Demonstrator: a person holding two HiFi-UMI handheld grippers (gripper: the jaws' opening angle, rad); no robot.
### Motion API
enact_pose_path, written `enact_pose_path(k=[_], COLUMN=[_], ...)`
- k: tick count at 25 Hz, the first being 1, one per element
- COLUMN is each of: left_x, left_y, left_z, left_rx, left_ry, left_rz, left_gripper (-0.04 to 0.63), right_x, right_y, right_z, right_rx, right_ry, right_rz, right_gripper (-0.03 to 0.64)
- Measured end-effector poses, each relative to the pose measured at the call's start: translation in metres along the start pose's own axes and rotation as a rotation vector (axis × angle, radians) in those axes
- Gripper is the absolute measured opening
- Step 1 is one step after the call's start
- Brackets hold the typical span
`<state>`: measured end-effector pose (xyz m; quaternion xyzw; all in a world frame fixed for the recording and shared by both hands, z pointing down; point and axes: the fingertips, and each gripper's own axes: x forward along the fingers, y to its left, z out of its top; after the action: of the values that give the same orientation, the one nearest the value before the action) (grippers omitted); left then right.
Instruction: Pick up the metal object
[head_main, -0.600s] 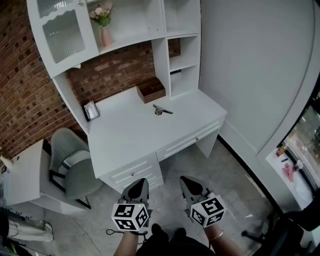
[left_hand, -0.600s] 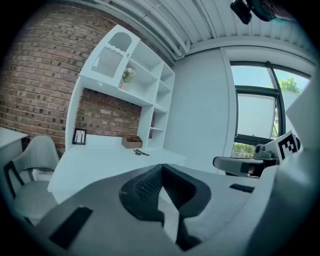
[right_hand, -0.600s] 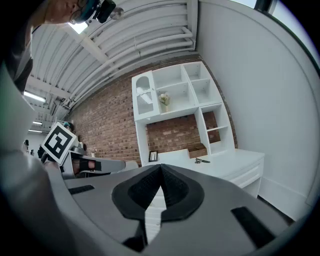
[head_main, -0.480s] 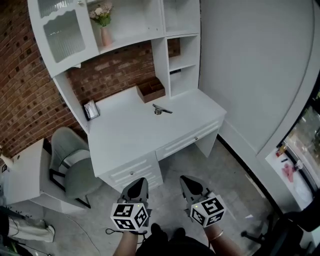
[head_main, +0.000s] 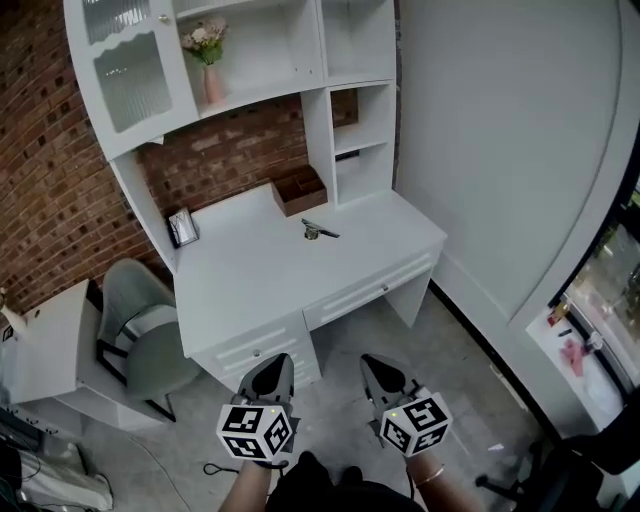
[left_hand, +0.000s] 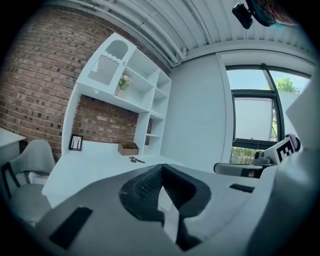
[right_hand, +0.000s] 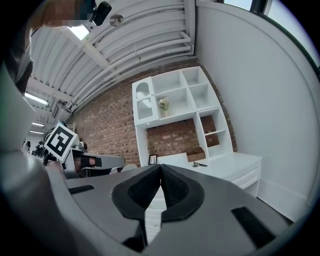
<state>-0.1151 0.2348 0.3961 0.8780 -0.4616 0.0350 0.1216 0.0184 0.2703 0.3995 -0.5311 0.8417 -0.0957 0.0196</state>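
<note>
Position check: left hand-held gripper (head_main: 282, 361) and right hand-held gripper (head_main: 369, 361) hang side by side over the floor (head_main: 455, 350). Only the head view shows the two together. The metal object (head_main: 320, 231) lies on the white bench (head_main: 250, 275), well ahead of both and roughly between their lines of aim. Each gripper view shows its own jaws clenched together with nothing between them. The left gripper view alone takes in the window (left_hand: 250, 120).
</note>
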Motion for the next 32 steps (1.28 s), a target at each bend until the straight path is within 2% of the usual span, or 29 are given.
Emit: enact_pose_path(k=[7, 15, 21, 24, 32], left_x=[0.018, 0.077, 0.135, 0.169, 0.248], left_y=[-0.001, 0.024, 0.061, 0.083, 0.142], left_z=[0.001, 0.005, 0.016, 0.025, 0.032], left_rx=[0.068, 0.045, 0.024, 0.023, 0.021], left_ry=[0.017, 0.013, 0.009, 0.016, 0.071], left_rz=[0.029, 0.026, 0.014, 0.006, -0.02], left_gripper=[0.009, 0.009, 0.009, 0.009, 0.009], right_x=[0.003, 0.04, 0.101, 0.139, 0.232], right_y=[-0.02, -0.062, -0.092, -0.106, -0.138], right_z=[0.008, 0.008, 0.008, 0.017, 0.025], right_rx=[-0.007, -0.01, 0.02, 0.003, -0.004], right_ry=[-0.032, -0.016, -0.005, -0.006, 0.016], right_rz=[-0.034, -0.071, -0.074, -0.072, -0.105], right_gripper=[0.005, 0.005, 0.005, 0.005, 0.005])
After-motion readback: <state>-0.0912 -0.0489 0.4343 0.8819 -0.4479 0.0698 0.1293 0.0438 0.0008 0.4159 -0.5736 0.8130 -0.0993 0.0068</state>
